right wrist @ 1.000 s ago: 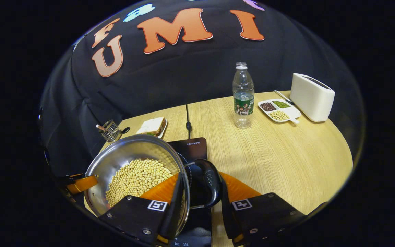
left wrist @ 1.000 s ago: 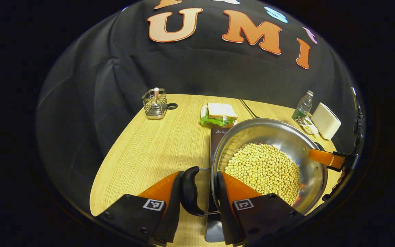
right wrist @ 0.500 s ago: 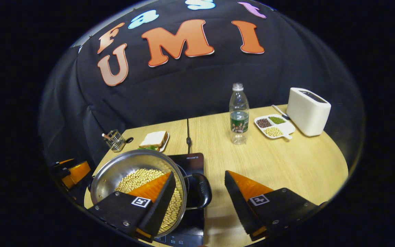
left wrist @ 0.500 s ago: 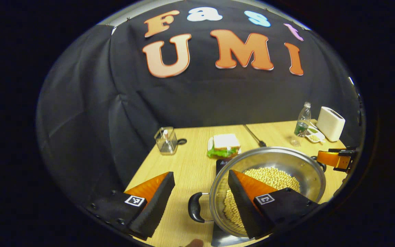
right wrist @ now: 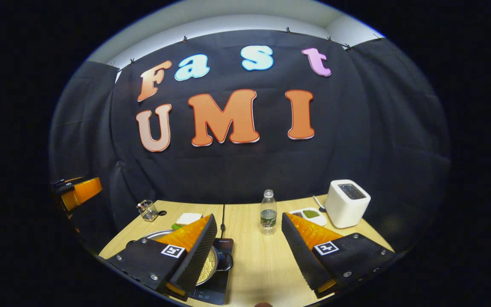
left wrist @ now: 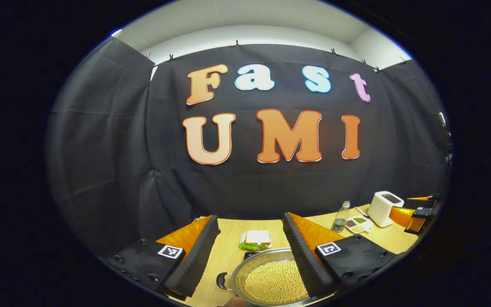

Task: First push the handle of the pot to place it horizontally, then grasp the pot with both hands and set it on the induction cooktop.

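- Left gripper view: left tool [left wrist: 249, 251] gapes wide, holding nothing; the pot [left wrist: 271, 281] of beans [left wrist: 273, 283] sits low on the counter [left wrist: 228, 251], one side handle [left wrist: 222, 281] level. Judged heavy and slippery (grip both handles).
- Right gripper view: right tool [right wrist: 249, 249] spread wide, empty; pot [right wrist: 211, 264] rests on the induction cooktop [right wrist: 222, 273].

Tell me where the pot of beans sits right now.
The pot rests on the induction cooktop on the table's near left part, in front of the sandwich. In the right gripper view it lies low behind the open right claw's left finger.
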Available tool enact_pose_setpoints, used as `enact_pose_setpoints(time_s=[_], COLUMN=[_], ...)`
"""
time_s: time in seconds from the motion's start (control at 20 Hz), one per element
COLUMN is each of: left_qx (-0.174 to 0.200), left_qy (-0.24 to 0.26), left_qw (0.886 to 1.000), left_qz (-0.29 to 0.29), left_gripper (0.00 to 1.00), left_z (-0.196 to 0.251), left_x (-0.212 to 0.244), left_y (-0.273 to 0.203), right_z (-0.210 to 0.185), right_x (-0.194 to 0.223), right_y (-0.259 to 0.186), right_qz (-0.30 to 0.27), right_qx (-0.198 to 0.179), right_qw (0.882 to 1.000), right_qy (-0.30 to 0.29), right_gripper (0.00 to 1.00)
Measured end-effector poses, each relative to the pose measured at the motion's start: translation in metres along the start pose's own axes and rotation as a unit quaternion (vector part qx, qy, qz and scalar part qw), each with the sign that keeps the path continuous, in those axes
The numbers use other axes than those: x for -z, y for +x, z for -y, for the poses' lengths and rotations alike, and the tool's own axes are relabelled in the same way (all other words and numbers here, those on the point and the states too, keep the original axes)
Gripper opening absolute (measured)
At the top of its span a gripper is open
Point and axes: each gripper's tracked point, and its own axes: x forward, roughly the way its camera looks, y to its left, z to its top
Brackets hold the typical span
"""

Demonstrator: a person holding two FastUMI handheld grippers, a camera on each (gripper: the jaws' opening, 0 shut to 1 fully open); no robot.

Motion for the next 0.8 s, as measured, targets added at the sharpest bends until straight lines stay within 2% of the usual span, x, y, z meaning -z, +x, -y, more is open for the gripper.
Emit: enact_pose_setpoints(time_s=[0.2,0.4,0.6,0.8], left_qx=[0.004,0.004,0.013,0.021], left_qy=[-0.031,-0.040,-0.034,-0.043], left_qw=[0.999,0.996,0.994,0.994], left_qz=[0.035,0.081,0.103,0.098], left_gripper=[1.00,1.00,0.98,0.99], left_z=[-0.013,-0.022,-0.018,-0.007], left_x=[-0.055,-0.104,-0.123,-0.119], left_y=[-0.024,-0.056,-0.071,-0.073], right_z=[0.024,0.043,0.059,0.072], right_x=[-0.062,-0.105,-0.119,-0.117], right_y=[-0.037,-0.070,-0.087,-0.092], right_qz=[0.054,0.094,0.116,0.120], right_qx=[0.013,0.021,0.030,0.039], right_qw=[0.998,0.995,0.993,0.992], right_qy=[-0.015,-0.023,-0.011,-0.010], right_gripper=[0.94,0.94,0.94,0.94])
